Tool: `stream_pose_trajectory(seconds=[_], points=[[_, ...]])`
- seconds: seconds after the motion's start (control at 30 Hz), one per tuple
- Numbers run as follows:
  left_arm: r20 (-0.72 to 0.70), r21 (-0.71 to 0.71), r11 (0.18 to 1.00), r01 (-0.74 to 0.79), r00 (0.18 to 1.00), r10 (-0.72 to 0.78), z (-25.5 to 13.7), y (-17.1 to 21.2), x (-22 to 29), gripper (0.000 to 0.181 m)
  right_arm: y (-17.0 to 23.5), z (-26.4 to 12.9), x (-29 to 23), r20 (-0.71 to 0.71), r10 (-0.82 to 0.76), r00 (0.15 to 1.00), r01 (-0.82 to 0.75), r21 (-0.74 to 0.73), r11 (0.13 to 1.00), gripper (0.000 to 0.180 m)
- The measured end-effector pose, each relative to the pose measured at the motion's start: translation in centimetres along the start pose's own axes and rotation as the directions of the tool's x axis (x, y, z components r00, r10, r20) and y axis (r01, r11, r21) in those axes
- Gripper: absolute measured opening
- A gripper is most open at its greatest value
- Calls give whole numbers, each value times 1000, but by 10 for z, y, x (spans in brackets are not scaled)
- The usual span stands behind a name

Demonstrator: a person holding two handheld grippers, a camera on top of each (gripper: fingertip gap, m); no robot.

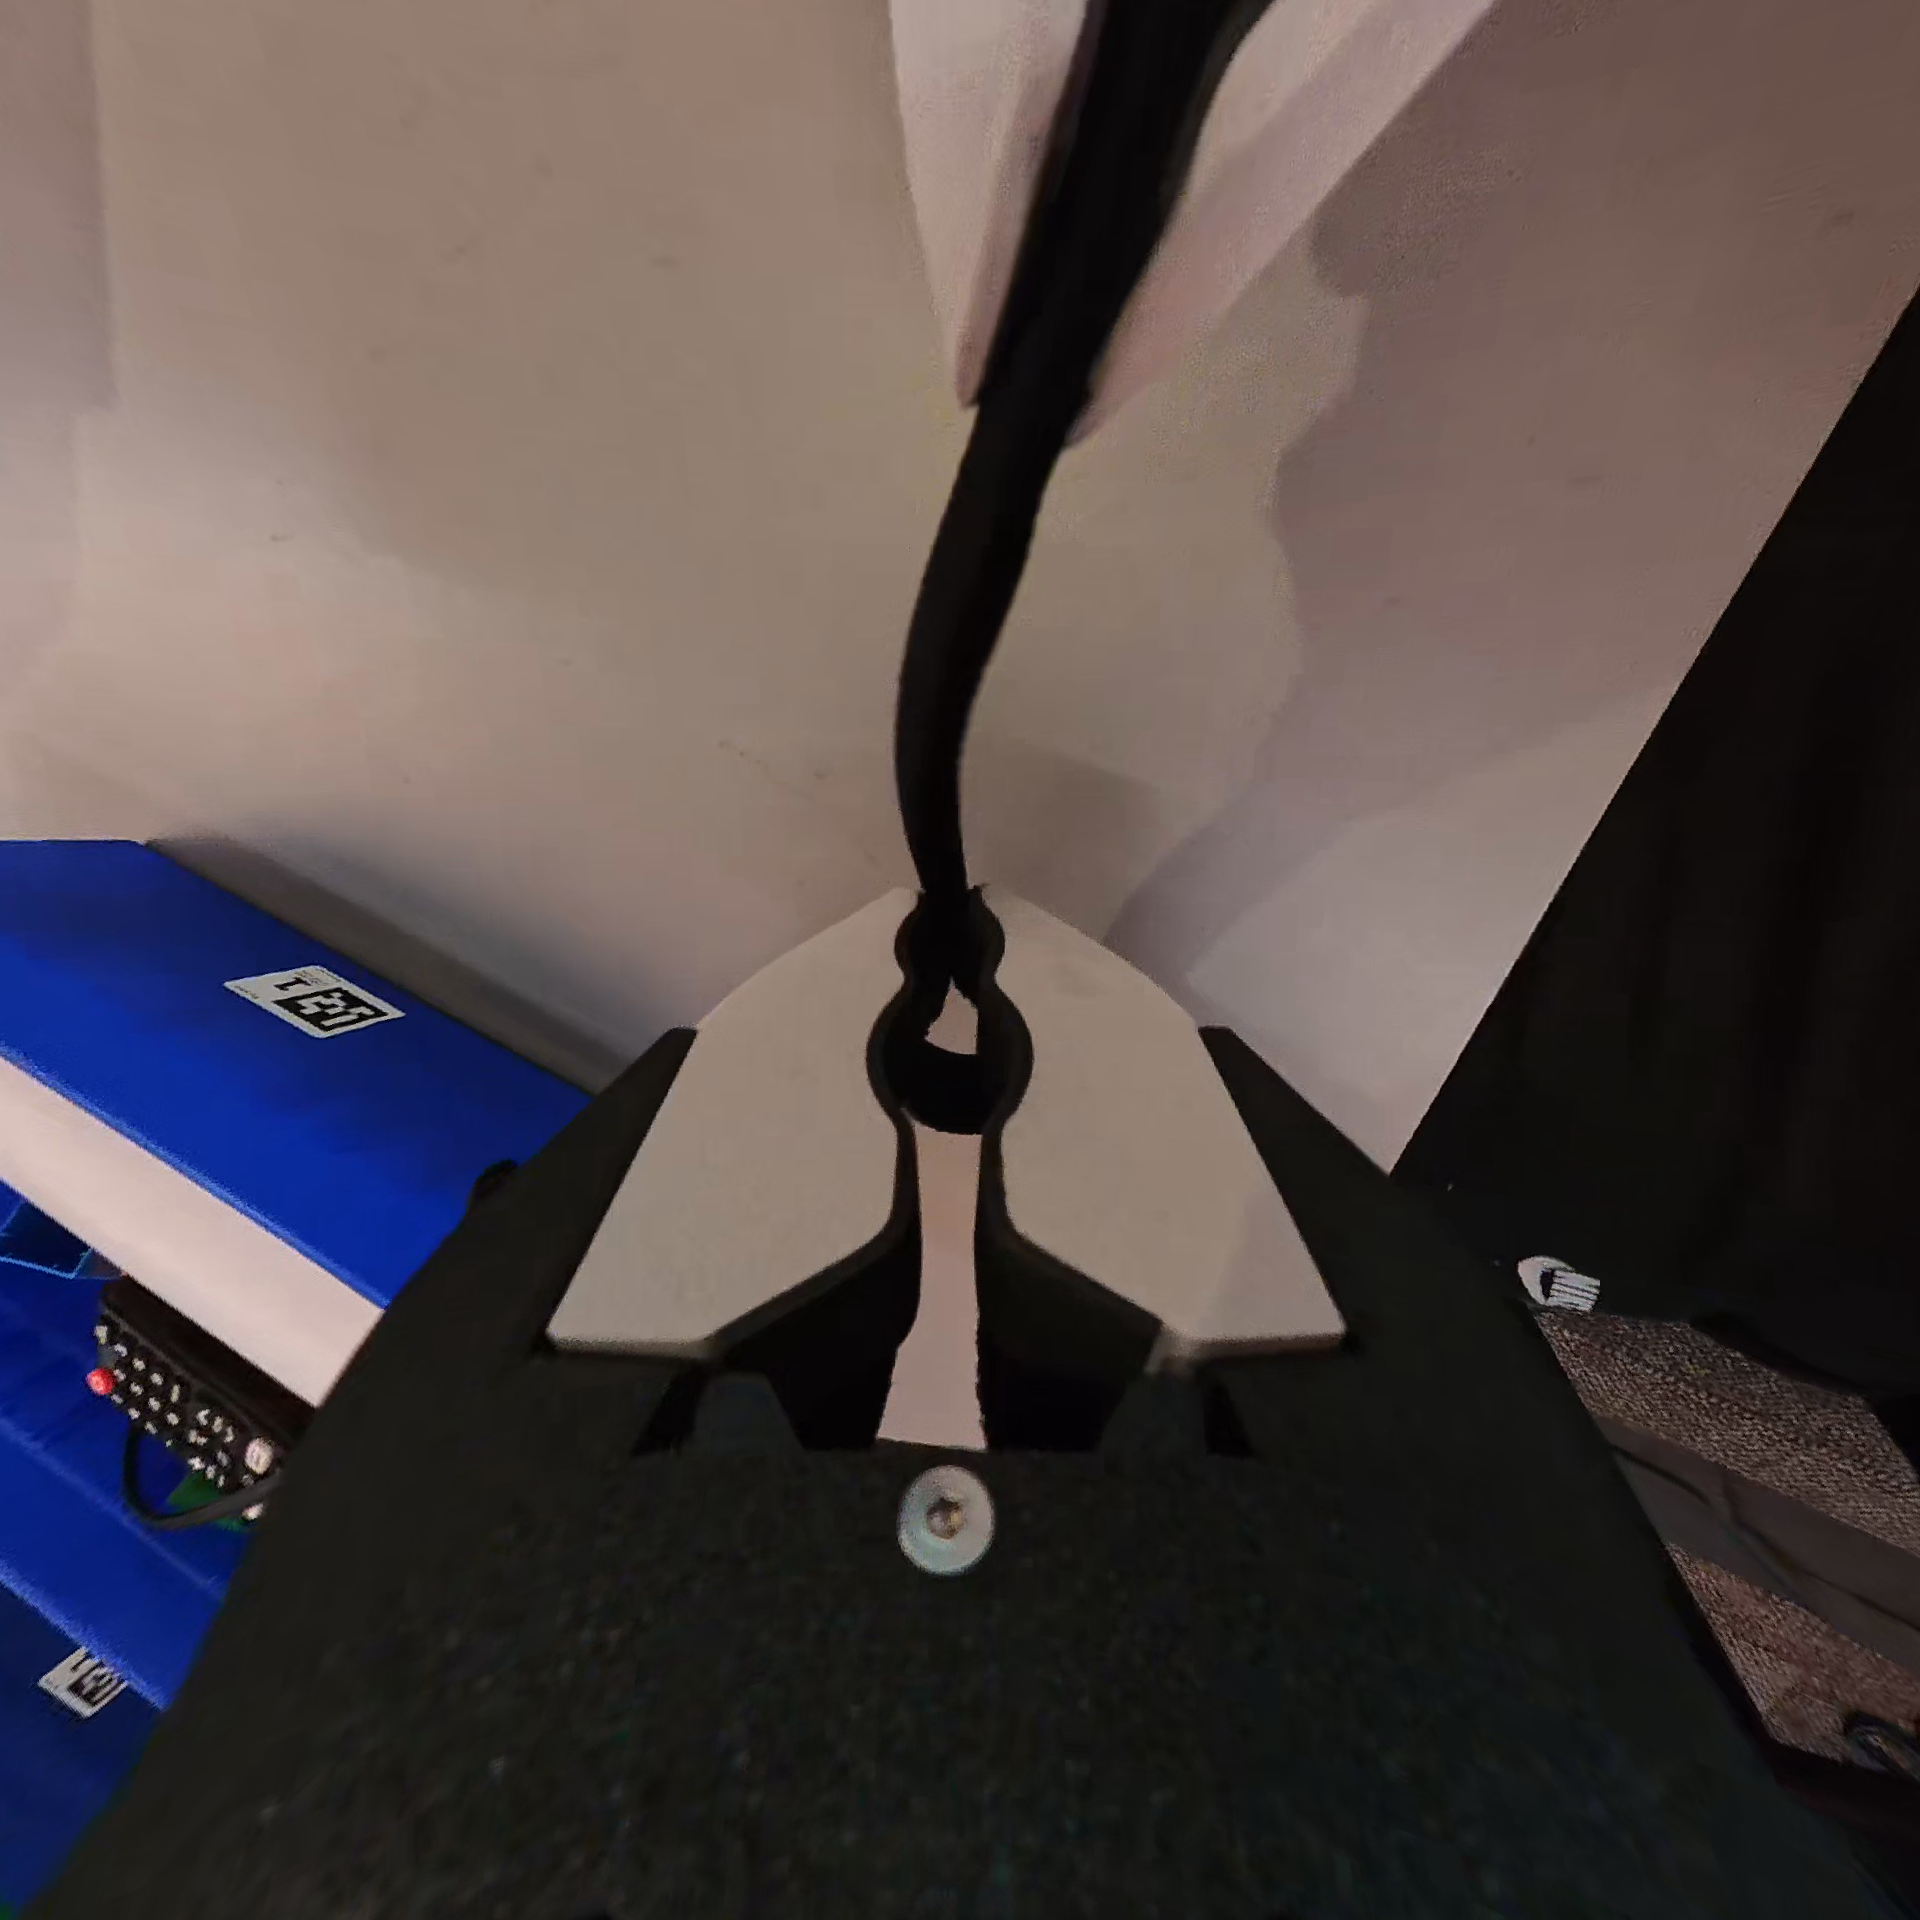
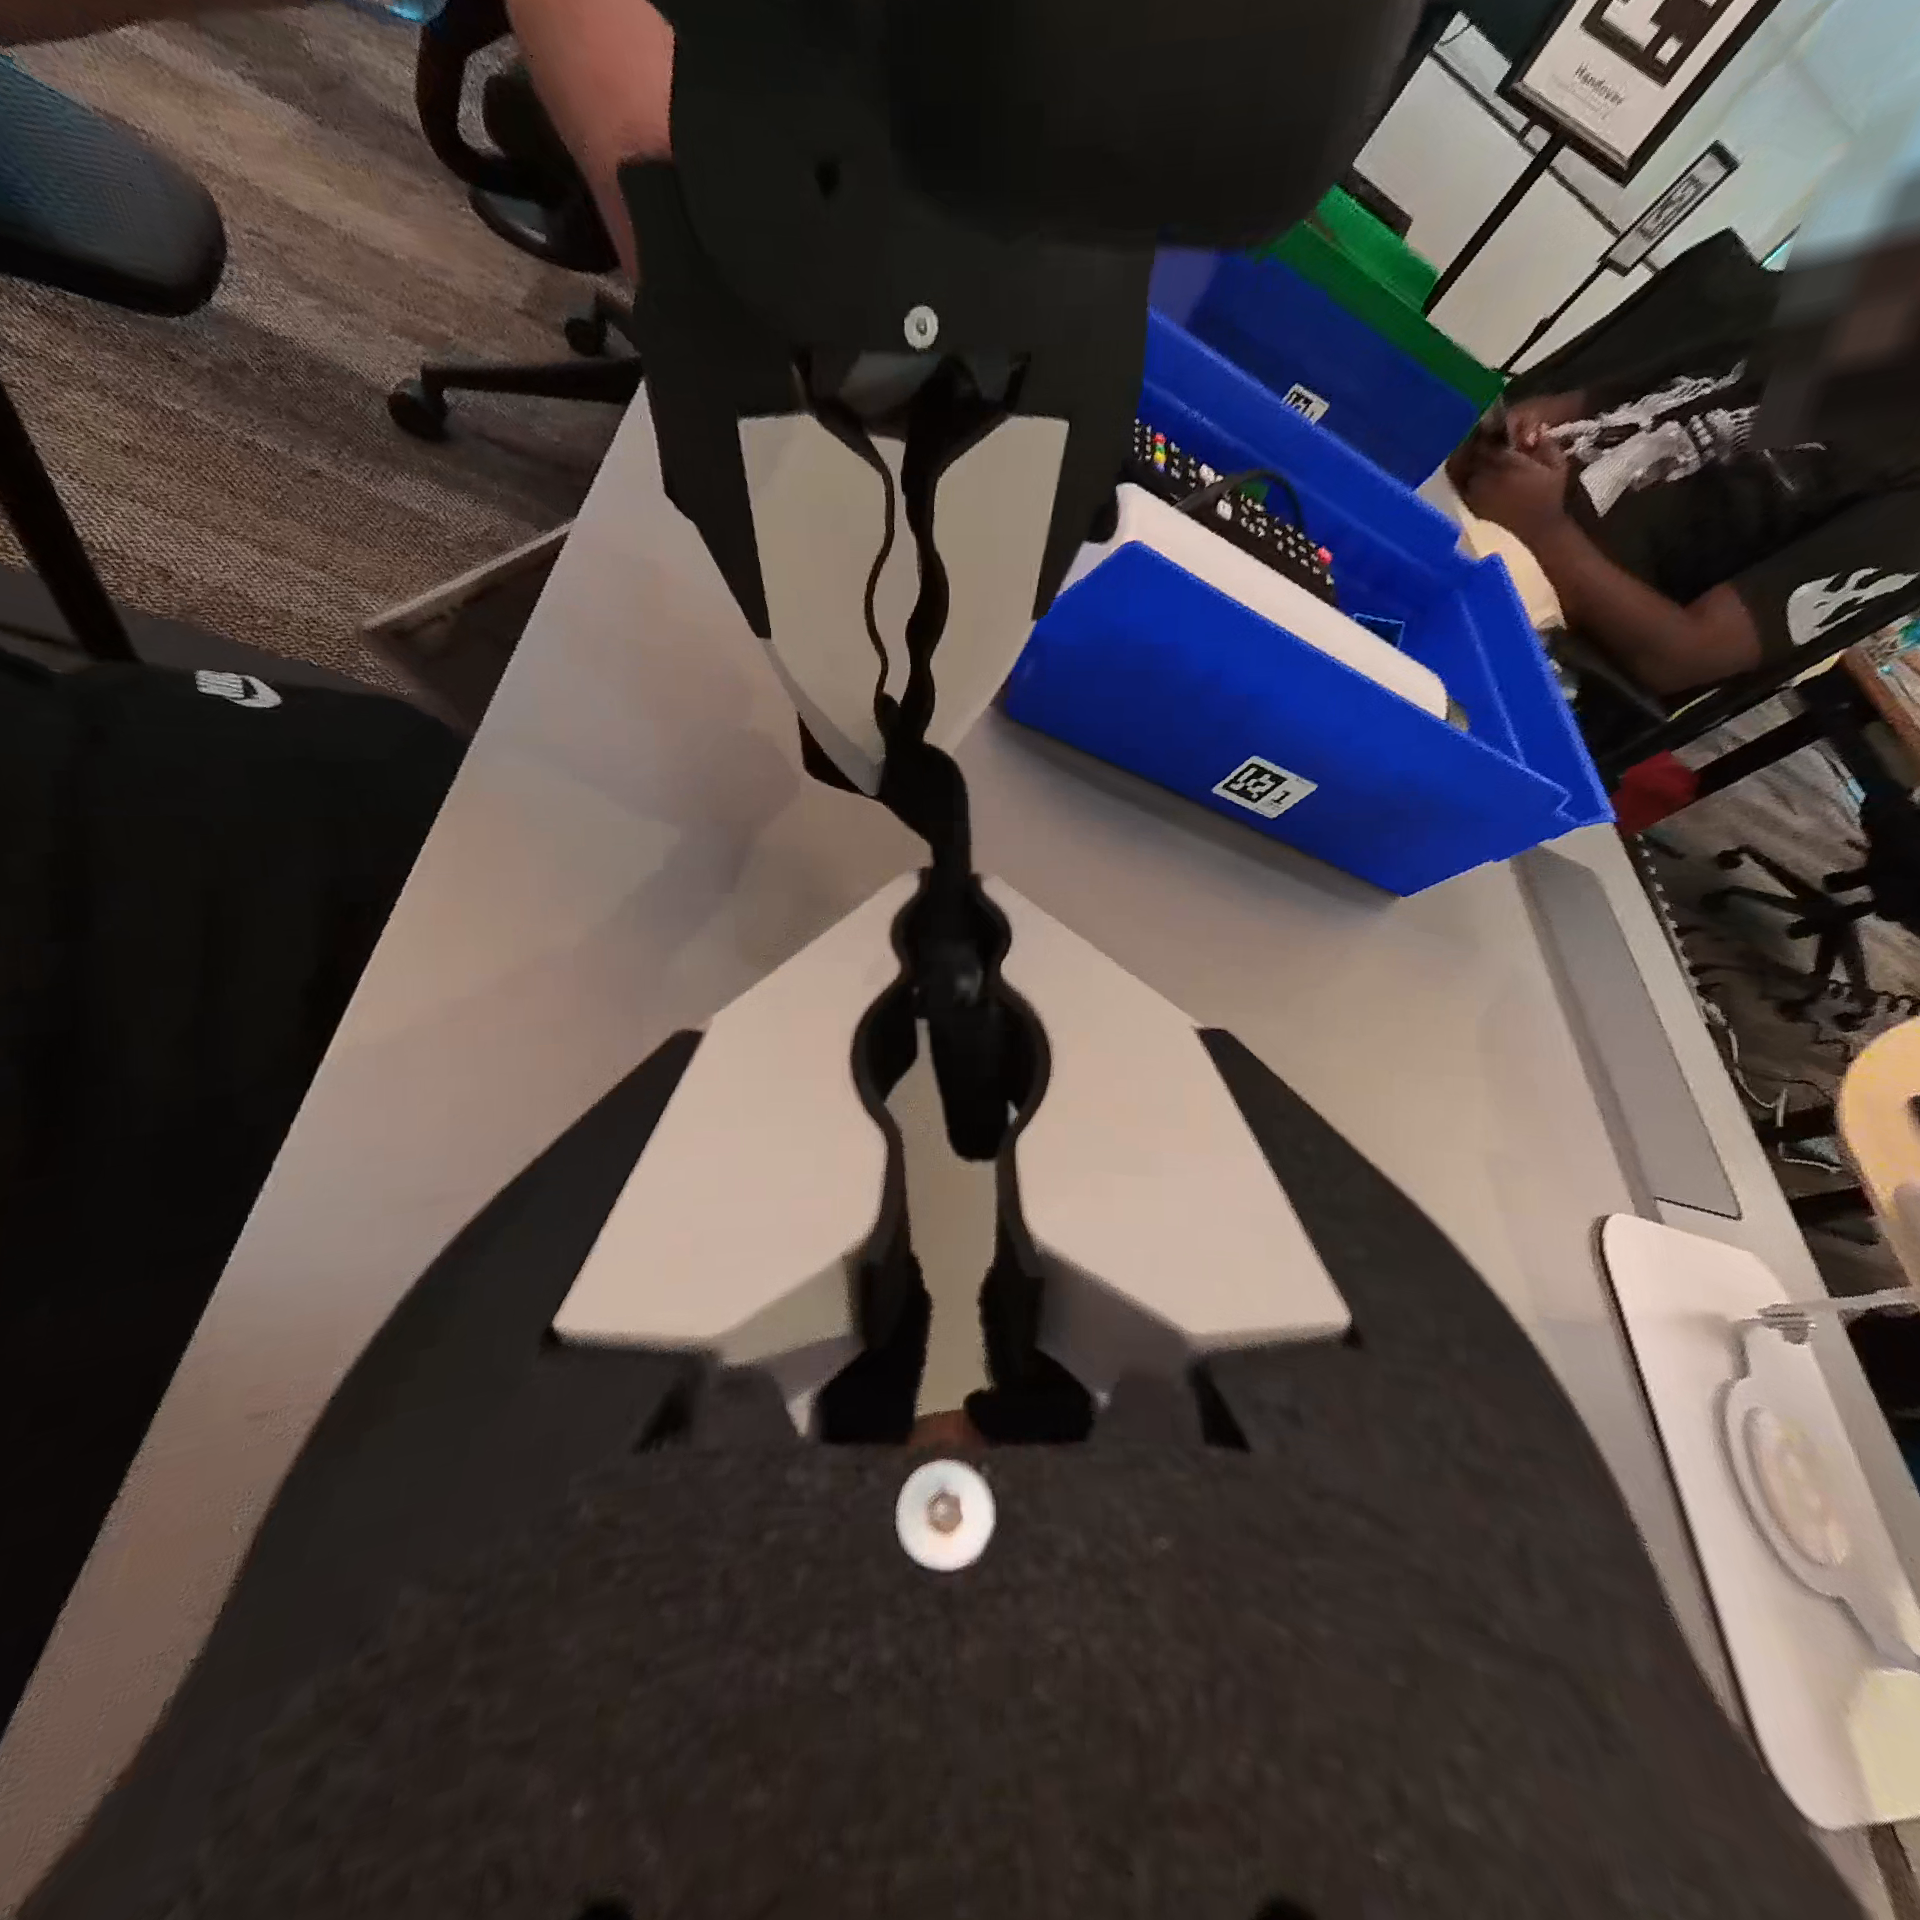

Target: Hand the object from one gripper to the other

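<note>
A black flexible cord [image 2: 940, 821] spans between my two grippers above the grey table [image 2: 499, 935]. In the right wrist view, my right gripper [image 2: 945, 894] is shut on one end, which sits in the finger grooves. My left gripper [image 2: 883, 774] hangs down from the top of that view, shut on the other end, its tips almost touching the right gripper's. In the left wrist view, my left gripper [image 1: 945, 904] pinches the cord [image 1: 935, 675], which runs up to the blurred white fingers [image 1: 1320, 177] of the right gripper.
A blue bin [image 2: 1247, 707] holding a black keypad device [image 2: 1236, 509] and a white item stands on the table just right of the grippers; it also shows in the left wrist view [image 1: 208, 1060]. More bins stand behind. A white mat [image 2: 1714, 1455] lies at the right. A seated person [image 2: 1662, 520] is beyond the table. Spacing between my two grippers at the tips: around 8 cm.
</note>
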State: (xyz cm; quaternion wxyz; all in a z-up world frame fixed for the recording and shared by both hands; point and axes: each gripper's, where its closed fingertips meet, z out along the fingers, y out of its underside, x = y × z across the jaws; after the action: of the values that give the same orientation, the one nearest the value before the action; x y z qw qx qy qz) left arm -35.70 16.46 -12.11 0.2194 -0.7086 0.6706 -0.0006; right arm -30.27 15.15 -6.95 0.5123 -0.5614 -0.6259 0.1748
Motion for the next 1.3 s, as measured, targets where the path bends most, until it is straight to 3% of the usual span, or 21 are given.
stream_pose_trajectory(seconds=[0.27, 0.5, 0.63, 0.73, 0.8, 0.9, 1.0, 1.07, 1.13, 1.2, 1.23, 1.3], points=[[26, 70, 997, 33, 999, -34, 0, -9, -6, 5, 6, -6, 9, 35, 101, 994, -102, 28, 994, 4], [131, 188, 979, 74, 986, -100, -11, -25, -27, 24, 37, -21, 58, -153, 291, 945, -279, 95, 956, 4], [160, 232, 969, 83, 980, -123, -17, -31, -33, 25, 59, -37, 90, -233, 491, 839, -451, 206, 868, 4], [139, 327, 935, 138, 972, -192, -21, -42, -36, 24, 49, -50, 99, -121, 641, 758, -555, 397, 731, 3], [60, 481, 843, 239, 951, -304, -26, -60, -40, 24, 40, -54, 98, 5, 712, 702, -623, 489, 610, 3], [-252, 696, 554, 457, 878, -408, -37, -92, -36, 24, 14, -62, 92, 184, 720, 669, -656, 603, 455, 4], [-520, 739, 240, 629, 760, -391, -50, -106, -40, 39, -4, -57, 80, 310, 698, 645, -696, 616, 370, 3], [-609, 717, 100, 690, 690, -390, -55, -104, -50, 49, -14, -53, 71, 380, 677, 631, -719, 614, 326, 4], [-691, 685, -42, 727, 632, -351, -66, -97, -60, 48, -18, -47, 65, 413, 672, 614, -739, 598, 309, 4], [-751, 648, -146, 747, 597, -283, -79, -89, -66, 24, -16, -37, 59, 406, 676, 614, -751, 563, 344, 4], [-769, 635, -183, 751, 589, -250, -84, -85, -67, 12, -14, -32, 56, 400, 684, 610, -760, 540, 362, 4], [-782, 618, -192, 762, 572, -247, -82, -80, -69, 10, -11, -24, 50, 415, 693, 590, -786, 491, 376, 5]])
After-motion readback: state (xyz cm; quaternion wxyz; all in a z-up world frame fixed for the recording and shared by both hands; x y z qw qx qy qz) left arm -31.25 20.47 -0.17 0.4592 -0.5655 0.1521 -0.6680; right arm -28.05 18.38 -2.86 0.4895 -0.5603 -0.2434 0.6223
